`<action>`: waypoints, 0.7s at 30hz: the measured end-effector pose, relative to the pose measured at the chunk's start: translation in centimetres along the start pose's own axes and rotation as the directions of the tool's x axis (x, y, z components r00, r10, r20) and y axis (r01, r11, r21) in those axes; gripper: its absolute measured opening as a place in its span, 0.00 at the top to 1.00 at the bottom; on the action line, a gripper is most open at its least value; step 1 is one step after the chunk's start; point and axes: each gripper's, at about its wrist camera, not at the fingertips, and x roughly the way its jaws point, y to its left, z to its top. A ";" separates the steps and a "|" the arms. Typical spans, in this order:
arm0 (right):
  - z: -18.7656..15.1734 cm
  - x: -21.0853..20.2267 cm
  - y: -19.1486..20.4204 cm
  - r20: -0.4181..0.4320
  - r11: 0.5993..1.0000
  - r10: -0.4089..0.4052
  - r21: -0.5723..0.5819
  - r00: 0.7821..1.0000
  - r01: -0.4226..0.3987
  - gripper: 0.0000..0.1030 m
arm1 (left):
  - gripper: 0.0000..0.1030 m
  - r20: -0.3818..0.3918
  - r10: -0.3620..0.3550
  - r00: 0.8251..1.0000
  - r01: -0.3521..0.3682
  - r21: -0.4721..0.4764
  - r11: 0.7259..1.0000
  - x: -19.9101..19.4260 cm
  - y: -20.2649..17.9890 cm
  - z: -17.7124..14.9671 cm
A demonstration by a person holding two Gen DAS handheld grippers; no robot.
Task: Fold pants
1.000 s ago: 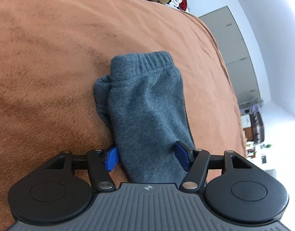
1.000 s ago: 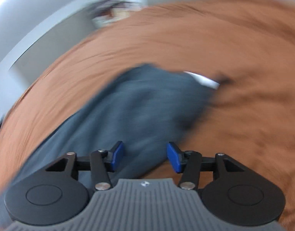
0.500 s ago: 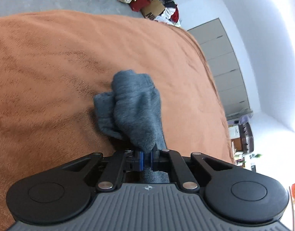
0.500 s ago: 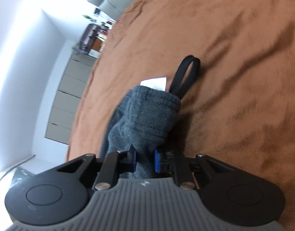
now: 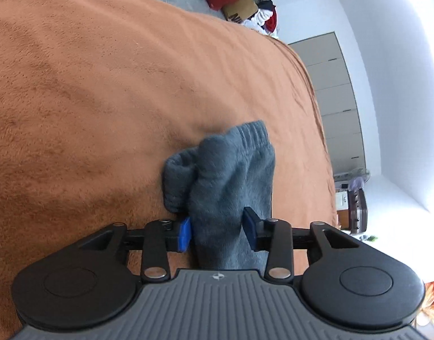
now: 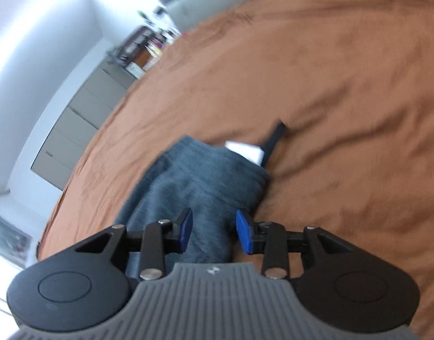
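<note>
Left wrist view: orange blanket [image 5: 103, 90] covers the bed, a clutter pile [image 5: 242, 2] sits on the floor beyond it, grey drawers [image 5: 338, 96] on the right wall. Grey pants [image 5: 231, 175] lie bunched on the blanket, ribbed cuff at the far end, fabric running back between the 2 blue pads. Left gripper [image 5: 218, 233] angles down over them; its jaws have just been opening, about half apart, left pad touching cloth, right pad just clear, no pinch. Half a second ago they were clamped on the fabric.

Right wrist view, blurred: pants [image 6: 200, 184] on the same blanket [image 6: 344, 85], white label [image 6: 245, 150] and black drawstring [image 6: 275, 138] at the waistband. Right gripper [image 6: 214, 233] tilts down, jaws just opening, part open, cloth between them, not squeezed; earlier they pinched it.
</note>
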 end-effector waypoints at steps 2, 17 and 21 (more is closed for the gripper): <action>-0.4 -0.5 2.5 0.015 0.995 0.017 -0.095 1.000 -0.015 0.68 | 0.55 0.005 0.012 1.000 -0.012 0.012 1.000 0.6 -0.3 -0.1; -27.1 5.4 30.1 -0.365 0.567 0.216 -0.708 0.906 -0.421 0.75 | 0.76 0.101 -0.024 0.995 0.030 -0.057 0.998 2.7 0.5 -1.5; -33.7 6.8 36.0 -0.402 0.503 0.256 -0.722 0.879 -0.476 0.75 | 0.79 0.102 -0.041 0.994 0.047 -0.065 0.997 2.5 1.2 -1.5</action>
